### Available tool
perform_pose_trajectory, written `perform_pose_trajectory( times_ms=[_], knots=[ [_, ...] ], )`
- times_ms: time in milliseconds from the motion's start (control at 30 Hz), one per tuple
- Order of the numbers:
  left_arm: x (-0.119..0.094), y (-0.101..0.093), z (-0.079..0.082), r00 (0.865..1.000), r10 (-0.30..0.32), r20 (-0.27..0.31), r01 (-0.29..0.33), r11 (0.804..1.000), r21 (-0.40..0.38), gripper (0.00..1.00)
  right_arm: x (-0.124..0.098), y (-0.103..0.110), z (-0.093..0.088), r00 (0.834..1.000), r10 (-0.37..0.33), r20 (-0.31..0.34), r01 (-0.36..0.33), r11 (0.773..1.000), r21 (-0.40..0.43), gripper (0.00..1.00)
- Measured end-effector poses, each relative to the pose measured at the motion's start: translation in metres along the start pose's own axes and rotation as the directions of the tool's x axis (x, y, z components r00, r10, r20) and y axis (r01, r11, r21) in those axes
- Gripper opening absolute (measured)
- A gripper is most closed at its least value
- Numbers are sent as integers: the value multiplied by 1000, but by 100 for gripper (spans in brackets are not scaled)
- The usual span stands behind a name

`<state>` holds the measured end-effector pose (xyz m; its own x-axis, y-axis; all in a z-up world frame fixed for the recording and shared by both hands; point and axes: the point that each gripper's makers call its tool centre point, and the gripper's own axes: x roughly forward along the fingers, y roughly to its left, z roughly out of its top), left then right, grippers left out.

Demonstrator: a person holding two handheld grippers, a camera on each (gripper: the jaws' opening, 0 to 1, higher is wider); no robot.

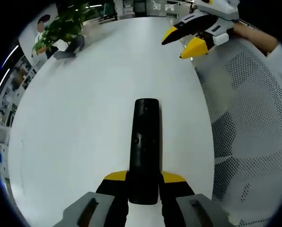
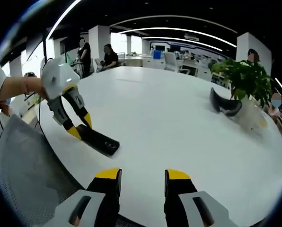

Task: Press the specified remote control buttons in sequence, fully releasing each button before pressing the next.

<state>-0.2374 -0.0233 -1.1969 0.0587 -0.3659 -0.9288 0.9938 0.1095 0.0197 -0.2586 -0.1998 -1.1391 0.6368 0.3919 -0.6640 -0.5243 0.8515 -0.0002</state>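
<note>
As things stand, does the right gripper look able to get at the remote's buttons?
Probably yes. The right gripper hangs open over the white table, with bare tabletop between it and the remote. The left gripper clamps just the remote's near end, so most of its top face lies exposed.

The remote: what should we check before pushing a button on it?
1. Left gripper holds the remote tight: ok.
2. Remote's far end rests on the white table: ok.
3. Right gripper fingers free and open: ok.
4. Right gripper over the buttons: not ok, it is off to the side.
5. Which button comes first: cannot tell.
6. Plant away from the remote: ok.
</note>
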Motion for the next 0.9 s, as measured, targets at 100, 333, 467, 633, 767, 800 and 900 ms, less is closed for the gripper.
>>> perform_pose_trajectory(
  times_ms=[100,333,467,633,767,800,900],
  knots=[
    [0,-5,0,1000,-1,0,1,1000,1,24,1,3,-2,1000,11,-14,-12,1000,-11,33],
    [0,-16,0,1000,-11,-18,12,1000,20,24,2,11,-3,998,63,-20,-63,998,-1,34],
    [-1,-22,0,999,-20,-39,22,999,48,24,3,22,-3,990,137,-28,-135,990,49,33],
    [-1,-26,-1,999,-18,-33,19,999,38,24,2,36,-3,974,218,-68,-217,976,33,27],
    [-1,-27,-1,1000,-15,-10,16,1000,18,24,3,47,-4,953,269,-137,-277,960,-38,23],
    [-1,-28,-1,1000,-15,-6,16,1000,15,24,4,49,-5,948,276,-157,-288,956,-60,22],
    [-1,-29,-1,1000,-16,4,16,1000,15,24,13,55,-2,931,291,-220,-329,930,-162,19]
  ],
)
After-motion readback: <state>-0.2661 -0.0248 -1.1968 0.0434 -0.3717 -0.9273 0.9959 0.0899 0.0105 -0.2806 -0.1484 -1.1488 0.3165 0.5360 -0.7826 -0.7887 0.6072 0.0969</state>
